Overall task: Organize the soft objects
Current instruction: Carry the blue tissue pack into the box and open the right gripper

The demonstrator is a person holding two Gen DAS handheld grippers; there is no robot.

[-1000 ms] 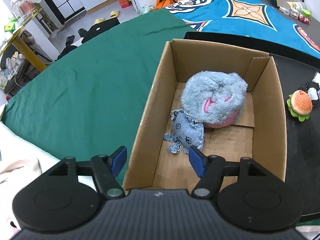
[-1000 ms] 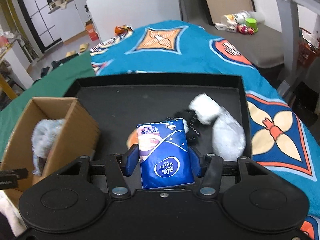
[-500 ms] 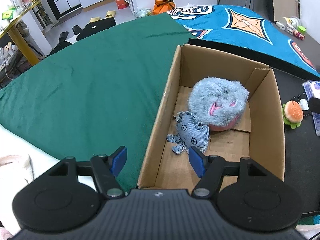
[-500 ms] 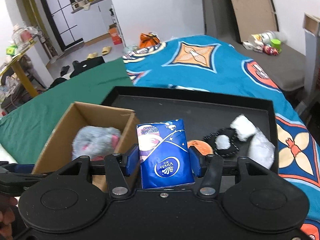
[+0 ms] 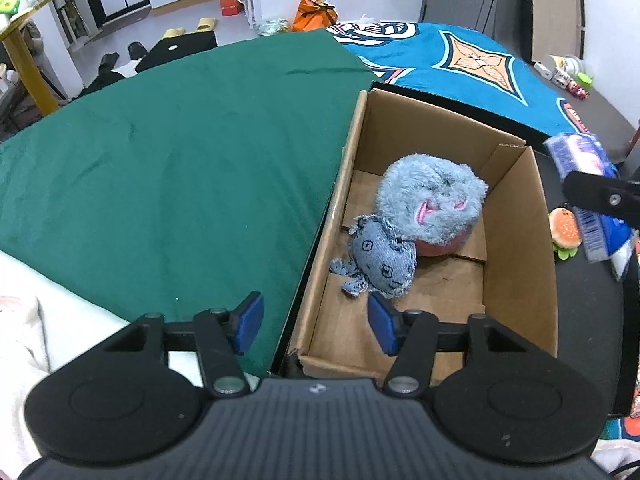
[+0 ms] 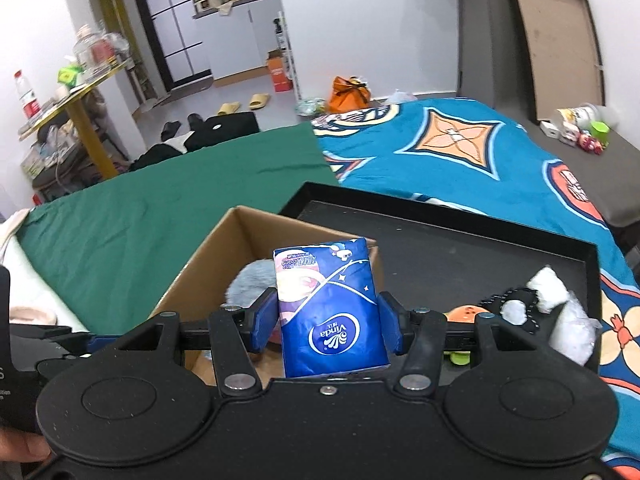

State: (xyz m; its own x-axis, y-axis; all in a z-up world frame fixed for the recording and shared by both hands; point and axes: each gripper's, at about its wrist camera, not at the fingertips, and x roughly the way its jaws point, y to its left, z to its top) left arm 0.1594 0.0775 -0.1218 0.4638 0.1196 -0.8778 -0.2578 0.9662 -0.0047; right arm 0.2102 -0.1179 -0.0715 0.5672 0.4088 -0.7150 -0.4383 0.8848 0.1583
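Tools, 2 pcs. Right tool (image 6: 327,326): clenched on tissue pack (image 6: 330,312), glossy blue plastic film, soft rectangular block, long axis running fwd along the fingers; held above cardboard box (image 6: 208,256), roughly over its right wall, so drop spot lies down and left of the tool. Left tool (image 5: 314,322): released, nothing between pads, hovering at box's near-left corner, nearer to the contents. Box interior: denim plush (image 5: 378,258), frayed edges, touching fluffy grey plush (image 5: 432,204), rounded, pink base. Black tray (image 6: 440,240) on bed: burger plush (image 5: 564,232), white fuzzy toy (image 6: 550,286) at right edge.
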